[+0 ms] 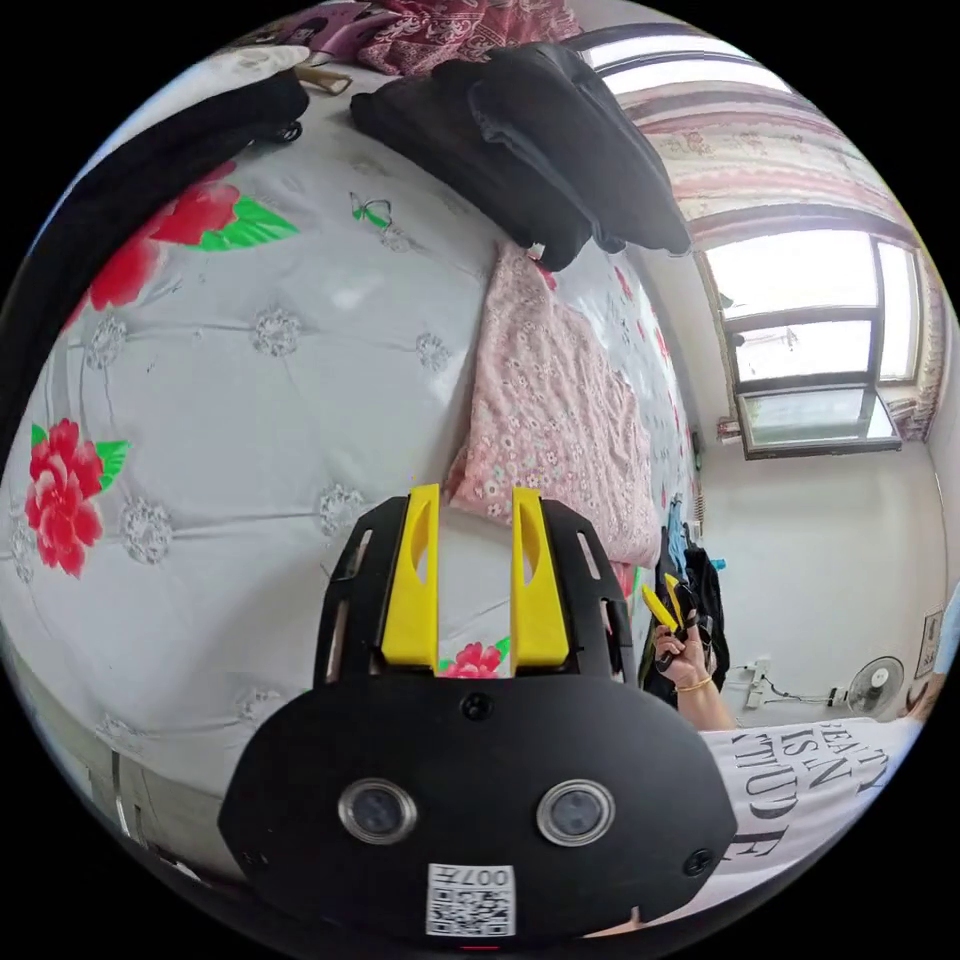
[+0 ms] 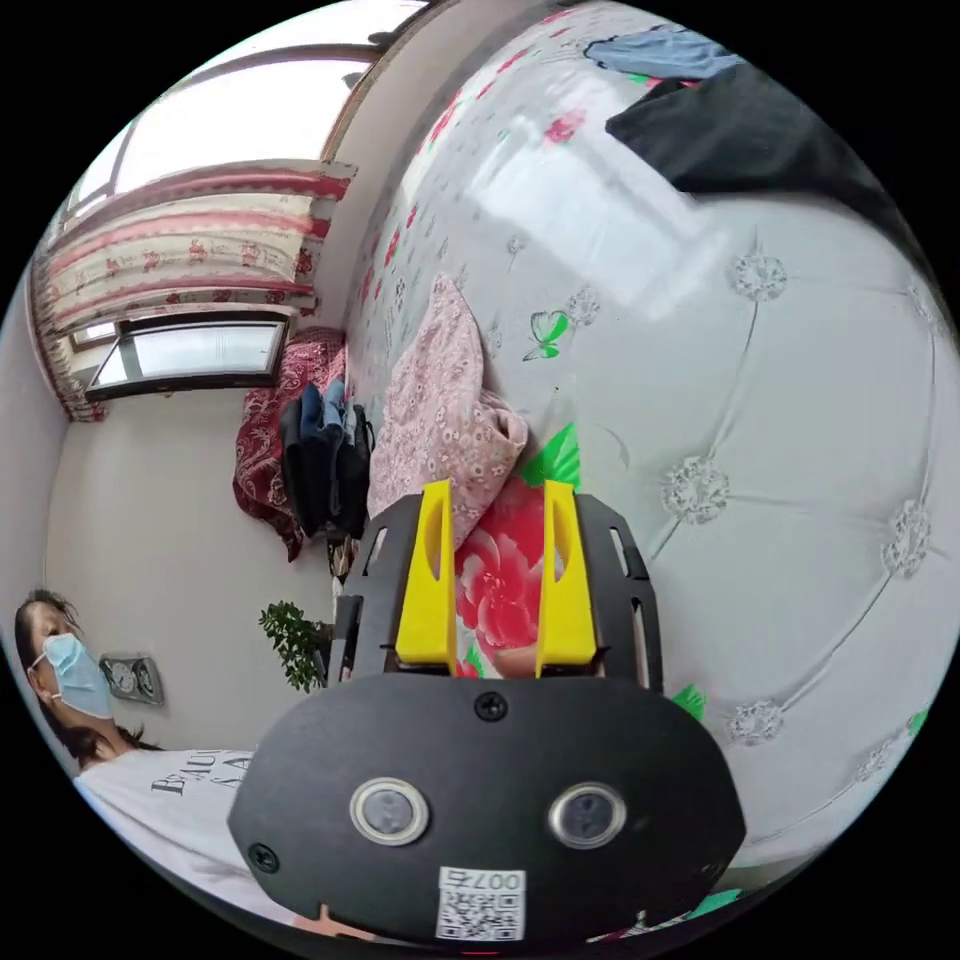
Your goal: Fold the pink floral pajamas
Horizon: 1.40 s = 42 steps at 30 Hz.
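The pink floral pajamas point(image 1: 550, 410) lie flat as a long folded strip on the grey flowered bedspread point(image 1: 250, 400). My left gripper point(image 1: 476, 495) hovers just short of the strip's near end, open, with nothing between its yellow jaws. In the right gripper view the pajamas point(image 2: 440, 410) lie bunched just beyond my right gripper point(image 2: 498, 488), which is open over a red flower print and holds nothing. The right gripper point(image 1: 665, 605) also shows in the left gripper view, held in a hand beside the bed's edge.
A pile of black clothes point(image 1: 540, 150) lies past the pajamas' far end. A dark garment point(image 2: 750, 130) and a blue one point(image 2: 660, 50) lie at the bed's other end. Stacked clothes point(image 2: 320, 450) lie on a red patterned cloth. A person in a white T-shirt point(image 1: 800, 780) stands beside the bed.
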### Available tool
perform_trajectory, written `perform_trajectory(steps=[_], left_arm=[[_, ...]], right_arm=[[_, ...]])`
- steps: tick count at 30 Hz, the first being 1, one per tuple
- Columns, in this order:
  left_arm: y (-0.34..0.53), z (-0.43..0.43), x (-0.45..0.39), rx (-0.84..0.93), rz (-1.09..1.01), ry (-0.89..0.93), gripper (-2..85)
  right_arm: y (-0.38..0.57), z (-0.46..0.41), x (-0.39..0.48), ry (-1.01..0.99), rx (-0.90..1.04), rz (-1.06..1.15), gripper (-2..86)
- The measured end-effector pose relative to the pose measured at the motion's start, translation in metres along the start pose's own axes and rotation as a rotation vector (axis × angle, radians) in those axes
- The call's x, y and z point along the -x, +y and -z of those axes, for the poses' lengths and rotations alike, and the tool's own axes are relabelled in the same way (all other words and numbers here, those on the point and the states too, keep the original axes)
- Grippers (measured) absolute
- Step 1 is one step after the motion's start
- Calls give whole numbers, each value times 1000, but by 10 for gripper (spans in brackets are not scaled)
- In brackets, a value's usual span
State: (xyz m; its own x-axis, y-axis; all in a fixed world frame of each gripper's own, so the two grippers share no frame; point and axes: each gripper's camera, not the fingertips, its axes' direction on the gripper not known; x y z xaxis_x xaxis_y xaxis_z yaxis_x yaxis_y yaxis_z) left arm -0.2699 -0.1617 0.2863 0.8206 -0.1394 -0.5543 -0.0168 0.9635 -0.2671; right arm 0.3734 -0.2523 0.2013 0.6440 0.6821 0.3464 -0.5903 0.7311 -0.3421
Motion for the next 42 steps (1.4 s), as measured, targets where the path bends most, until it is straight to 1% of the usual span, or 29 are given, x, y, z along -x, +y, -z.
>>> perform_trajectory(steps=[5,7,9,11,15,19,21,24,25,26,27,29,30,32,33,35,37,40,42], left_arm=[[-6,-7,12,16,132,137,107],[-20,-11,20,-9,214,189,97],[-28,-11,28,-6,261,183,71],[-33,-7,34,-5,272,209,44],[-17,21,49,-55,267,320,18],[11,32,69,15,274,332,17],[21,34,80,30,298,368,24],[28,48,88,13,287,378,40],[30,57,89,1,259,372,46],[31,61,90,-2,245,373,49],[33,69,92,-2,223,381,54],[38,78,99,-5,203,405,67],[43,84,105,-13,200,423,72],[51,92,114,-33,202,442,78],[56,96,122,-45,211,460,81],[64,101,132,-64,226,489,84],[74,107,144,-79,237,505,85],[86,111,157,-73,240,509,87],[92,111,163,-58,235,518,91]], right_arm=[[-26,-34,5,-61,38,2,95],[-36,-52,9,-47,51,-10,86],[-41,-59,10,-15,34,-34,64],[-38,-56,8,7,6,-40,33],[-14,-38,-3,-29,-23,-37,10],[16,-23,-38,-30,-44,-147,3],[16,-20,-35,-21,-47,-142,1],[-1,-29,31,48,-11,89,0],[-6,-41,75,73,38,244,-1],[-6,-59,127,115,113,430,-1],[-2,-70,153,143,155,527,-1],[30,-125,247,238,331,896,0],[41,-141,266,248,380,979,0],[90,-208,313,254,553,1202,1],[103,-225,319,255,588,1245,2],[155,-298,323,284,737,1346,3],[191,-349,308,318,844,1379,5],[229,-413,270,353,981,1314,10],[235,-432,256,365,995,1271,14]])
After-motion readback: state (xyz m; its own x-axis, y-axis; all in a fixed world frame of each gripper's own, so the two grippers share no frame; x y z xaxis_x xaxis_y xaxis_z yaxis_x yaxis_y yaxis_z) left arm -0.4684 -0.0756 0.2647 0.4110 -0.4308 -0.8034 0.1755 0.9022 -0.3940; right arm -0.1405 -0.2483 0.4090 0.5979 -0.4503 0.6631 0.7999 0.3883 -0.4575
